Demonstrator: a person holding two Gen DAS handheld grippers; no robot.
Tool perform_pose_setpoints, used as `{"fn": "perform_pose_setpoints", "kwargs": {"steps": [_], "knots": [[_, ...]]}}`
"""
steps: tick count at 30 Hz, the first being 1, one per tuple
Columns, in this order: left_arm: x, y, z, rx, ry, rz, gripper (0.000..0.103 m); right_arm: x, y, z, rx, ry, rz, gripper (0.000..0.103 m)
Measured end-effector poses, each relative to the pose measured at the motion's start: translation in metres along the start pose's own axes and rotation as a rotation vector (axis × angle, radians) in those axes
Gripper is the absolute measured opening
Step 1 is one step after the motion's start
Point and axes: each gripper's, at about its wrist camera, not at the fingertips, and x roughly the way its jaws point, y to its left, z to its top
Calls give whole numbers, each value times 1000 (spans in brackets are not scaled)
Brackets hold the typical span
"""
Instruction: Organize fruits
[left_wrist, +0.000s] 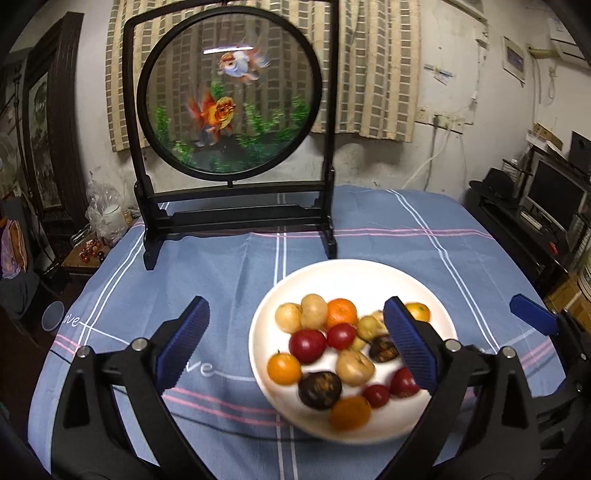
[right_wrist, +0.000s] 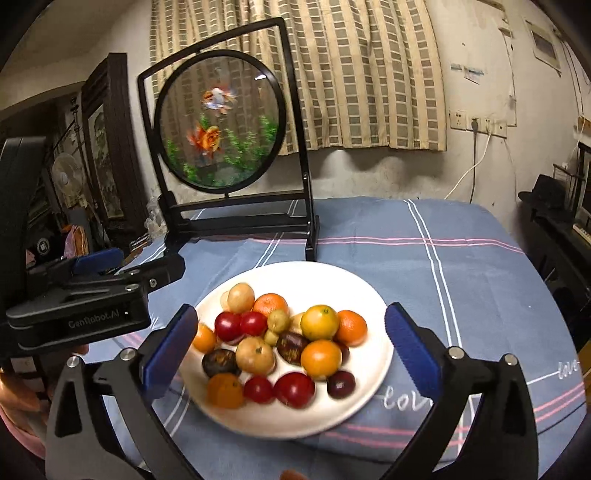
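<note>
On the white plate (right_wrist: 376, 314) sits the whole fruit pile (right_wrist: 280, 347): oranges, red and dark plum-like fruits, pale yellow-brown round ones, all touching or stacked against each other, nothing loose on the cloth. Plate rests on the blue plaid tablecloth (right_wrist: 461, 266), near the table's front edge, with "love" script stitched just beside it on the cloth. Right gripper (right_wrist: 291, 354) hovers in front of the plate, jaws spread wide, blue pads either side of the plate's near half, nothing between them pressed or held; left pad overlaps the plate's left rim in view, contact unclear. Left gripper (left_wrist: 295, 343) also wide open, empty; its right pad sits over the fruit on the plate's right part in its own view, its left pad over bare cloth well left of the plate. From the right wrist view the left gripper's black body shows at the left, just beside the plate, a hand (right_wrist: 14, 398) partly visible below it. Fruit is motion-blurred in the left wrist view, so exact count is not readable. Behind the plate, well apart, stands a black-framed round goldfish screen (right_wrist: 221, 122) upright on the cloth. Beyond that: striped curtain (right_wrist: 351, 74), wall sockets (right_wrist: 476, 123) with a white cable, dark furniture right.
</note>
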Motion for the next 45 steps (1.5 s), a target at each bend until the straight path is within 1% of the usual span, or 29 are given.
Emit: {"fn": "perform_pose_setpoints", "kwargs": {"steps": [3,5,8,13,16,19,21,24,27,32,38,45], "knots": [[-18,-5,-7,27,-11,3,99,-13,1,-10,-20,28,9,102],[-29,-7,-16,40,-12,6,100,-23,0,-21,-29,27,-9,102],[-42,-4,-43,34,-2,-6,100,-36,-2,-40,-42,41,-18,102],[-54,-3,-82,55,62,-28,100,-51,-7,-71,-40,90,6,102],[-61,-5,-103,73,55,-27,100,-58,-10,-88,-43,118,23,102],[-61,-8,-118,83,66,-43,100,-65,-6,-97,-69,118,7,102],[-61,-11,-121,87,83,-49,100,-69,-2,-101,-90,107,-16,102],[-63,-15,-125,103,71,-36,100,-71,0,-104,-107,112,-10,102],[-67,-15,-128,108,60,-37,100,-72,2,-106,-124,105,-24,102],[-68,-13,-129,101,49,-27,100,-71,2,-107,-127,114,-17,102],[-66,-7,-128,79,54,-17,100,-71,4,-108,-140,120,-22,102],[-65,-8,-129,82,64,-18,100,-69,4,-109,-138,130,-33,102]]}}
